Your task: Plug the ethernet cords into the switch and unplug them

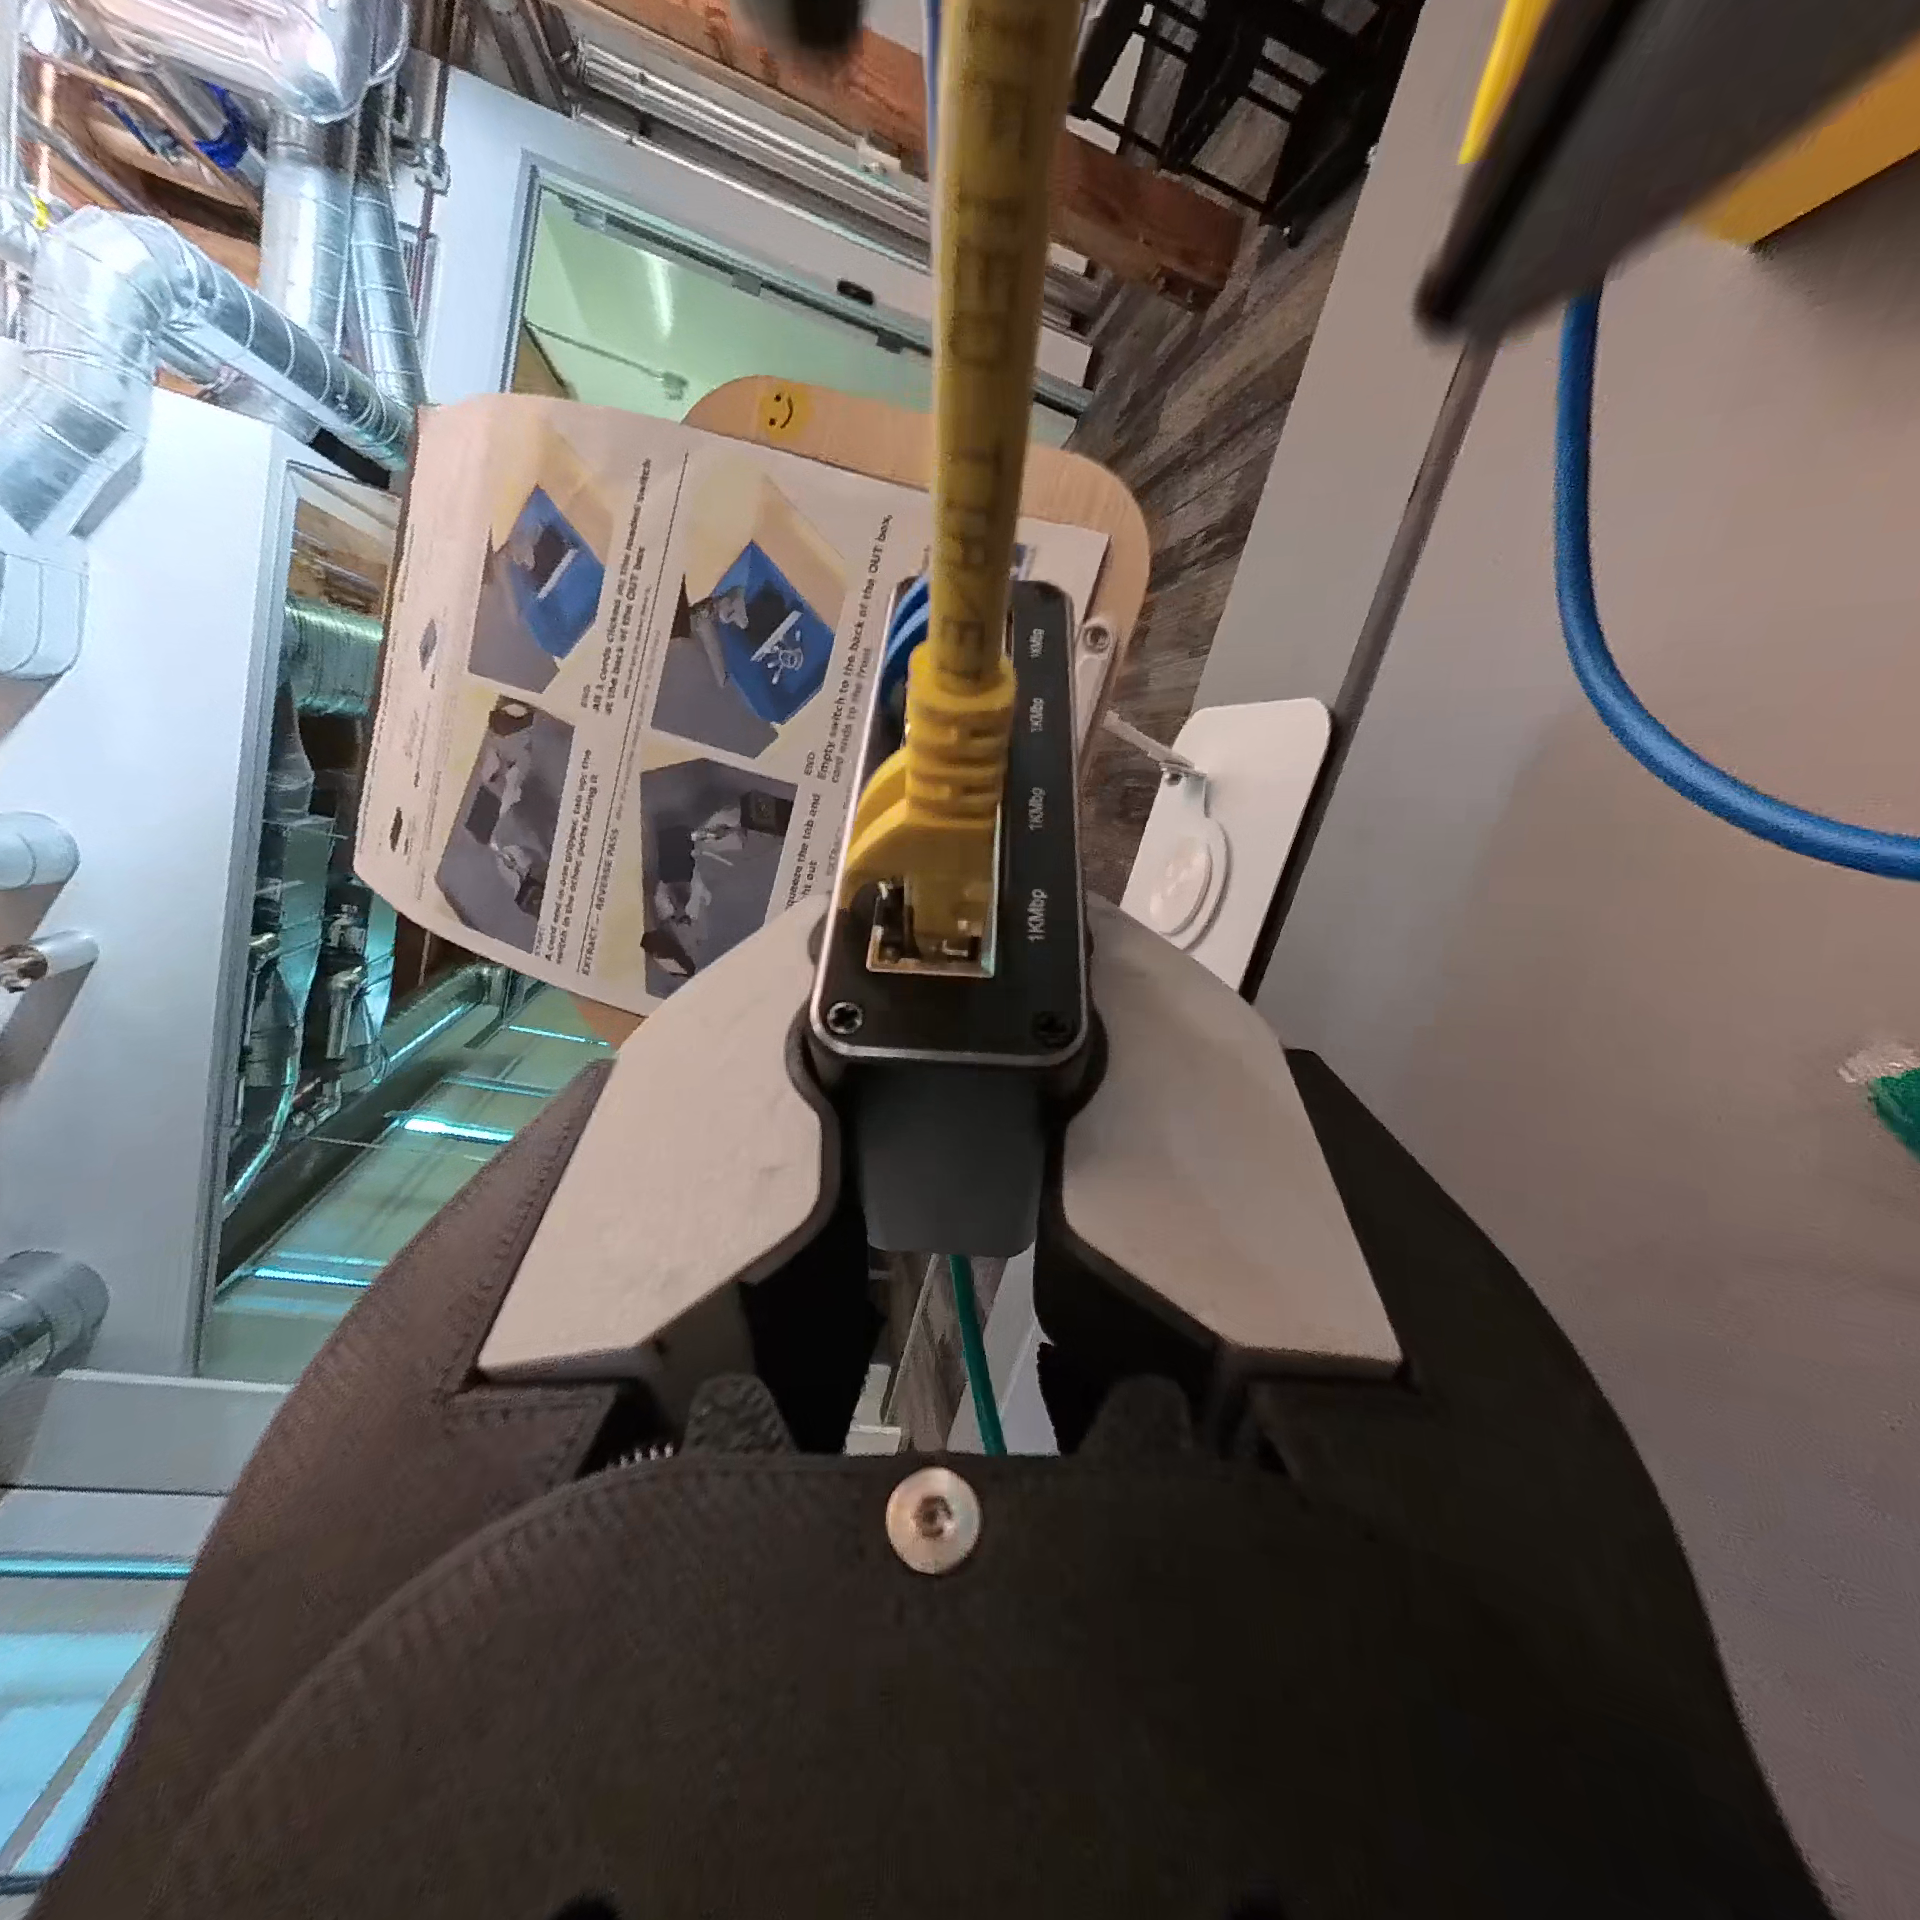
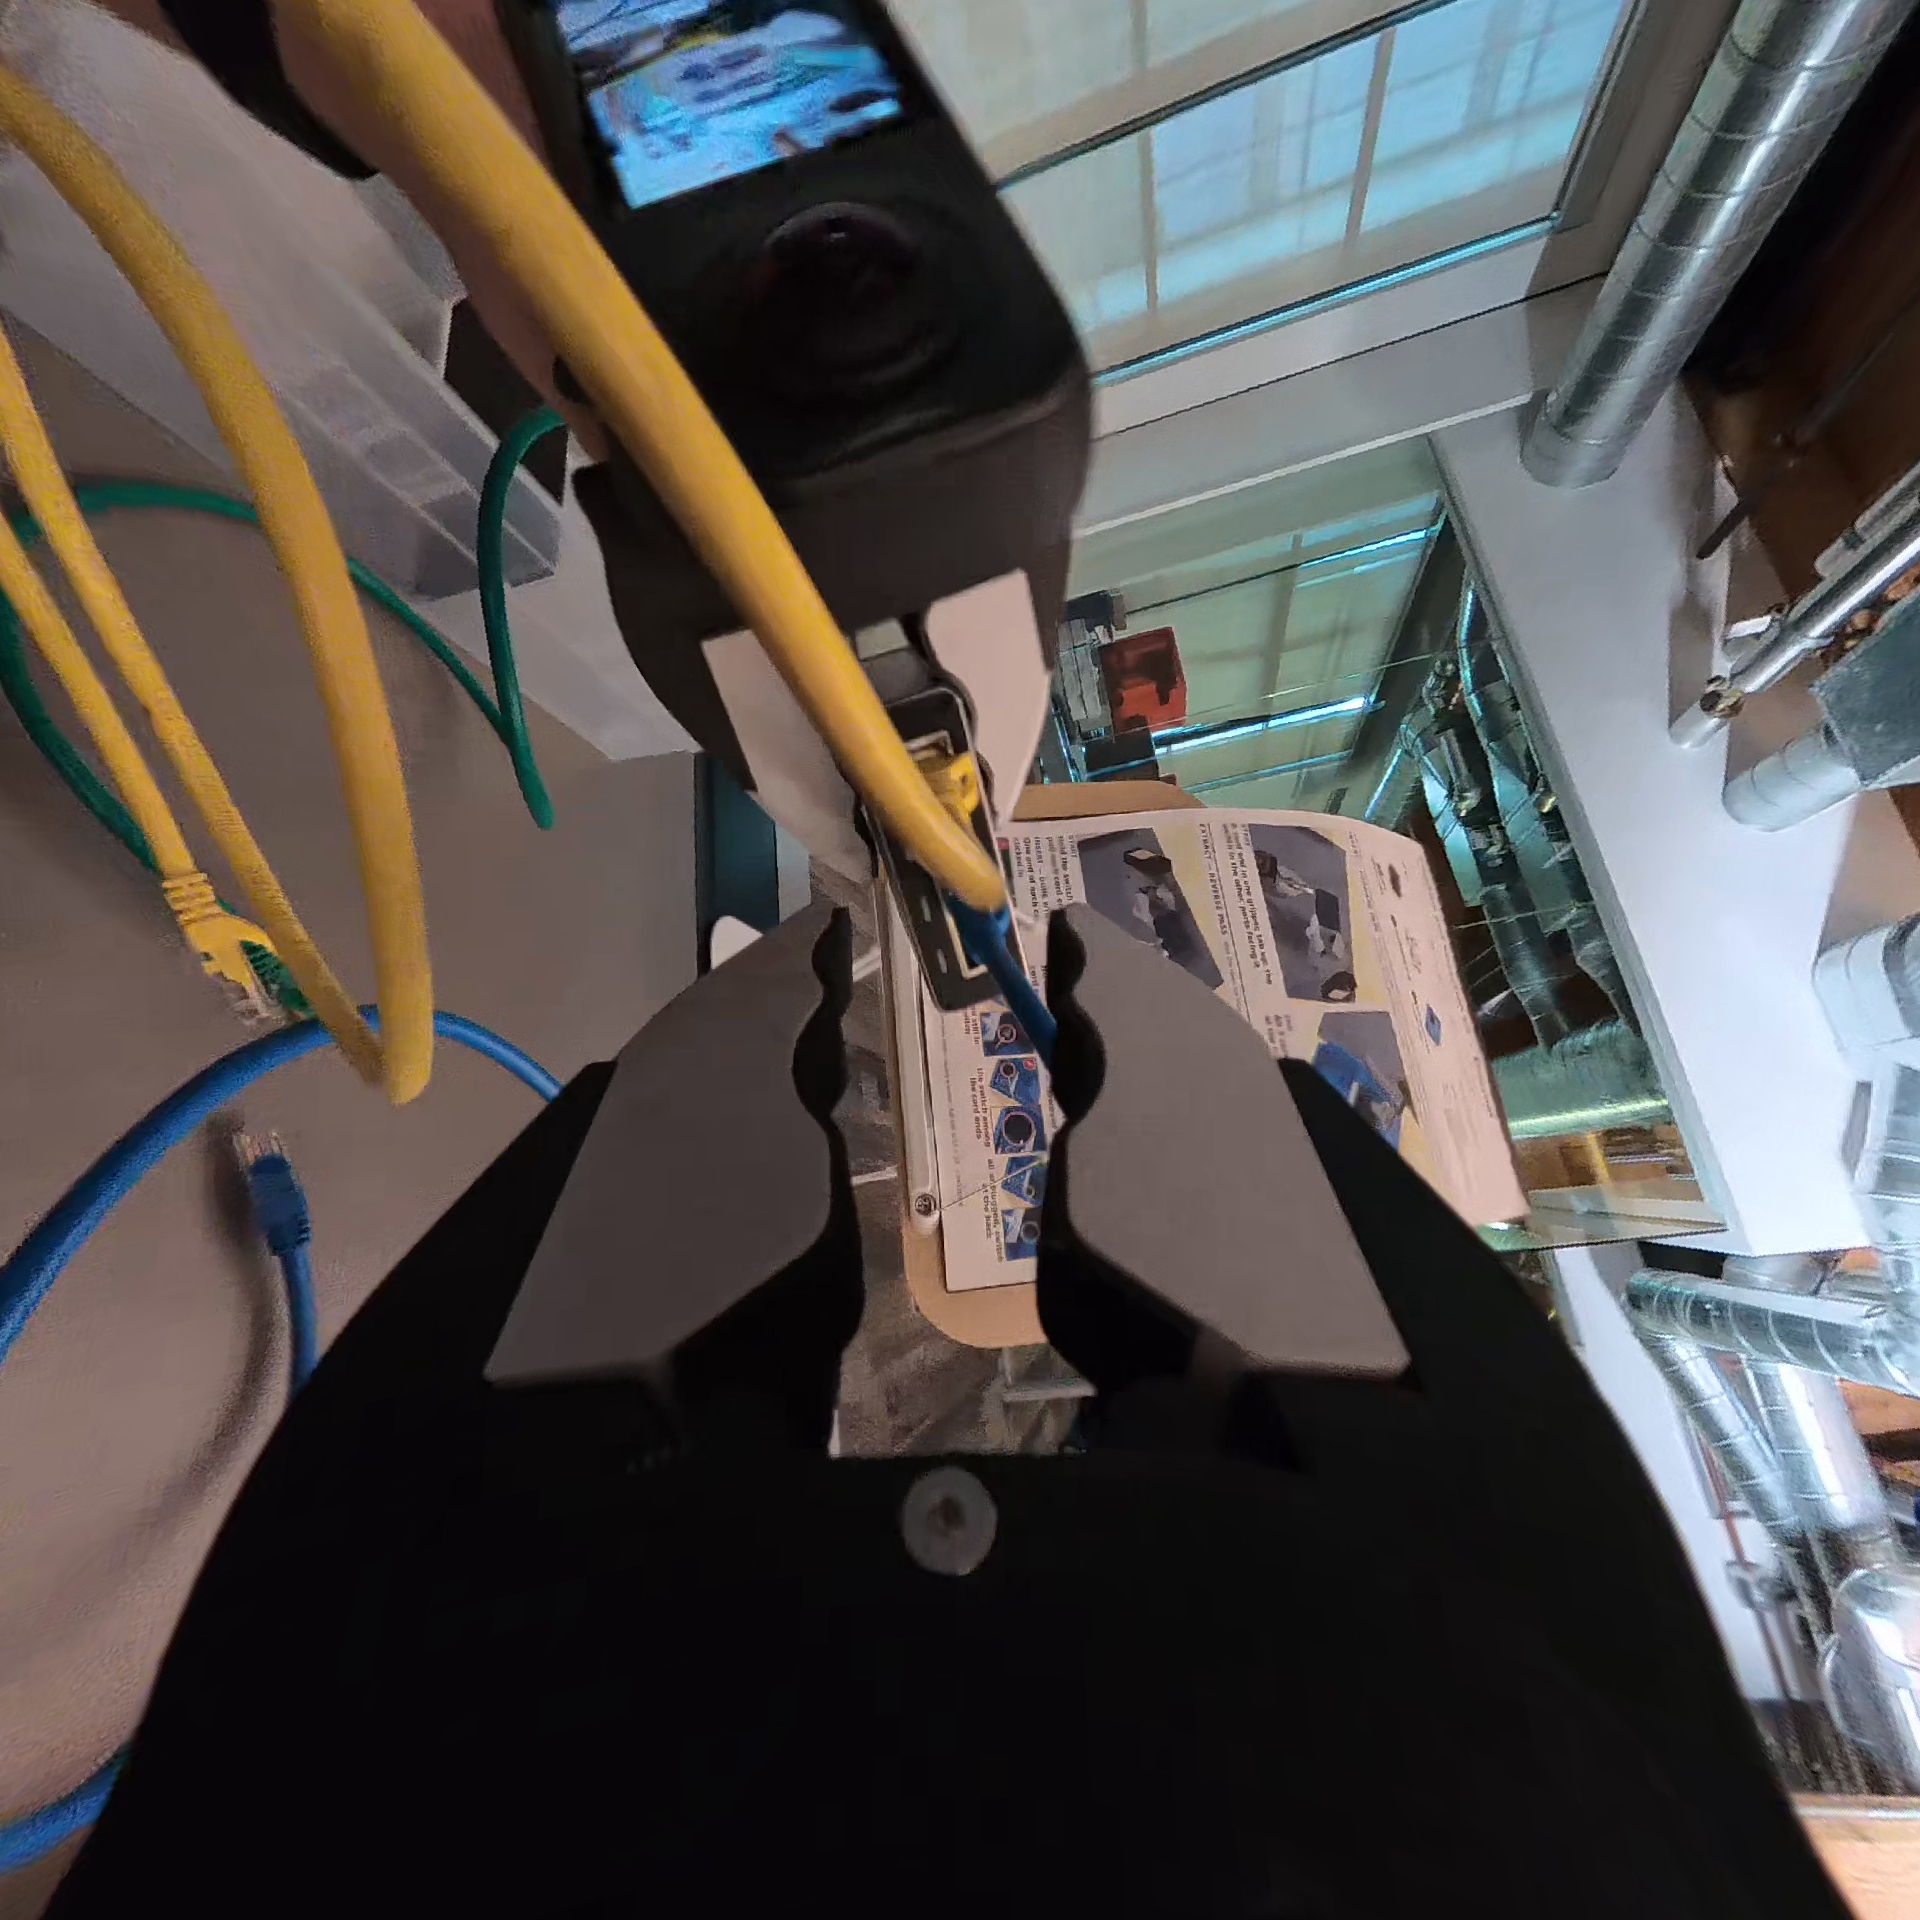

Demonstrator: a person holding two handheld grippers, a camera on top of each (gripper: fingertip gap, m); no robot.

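Two cords, yellow [image 1: 951, 758] and blue [image 2: 1013, 987], sit in one switch [image 1: 1044, 831].

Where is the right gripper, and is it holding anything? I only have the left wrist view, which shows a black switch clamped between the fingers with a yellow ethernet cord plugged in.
Observer: In the right wrist view, the right gripper is open and empty, and it faces the black rectangular switch.
Operator: Which cord ends are unplugged?
Observer: A loose yellow ethernet plug and a loose blue ethernet plug lie on the grey tabletop, off to the left of that gripper.
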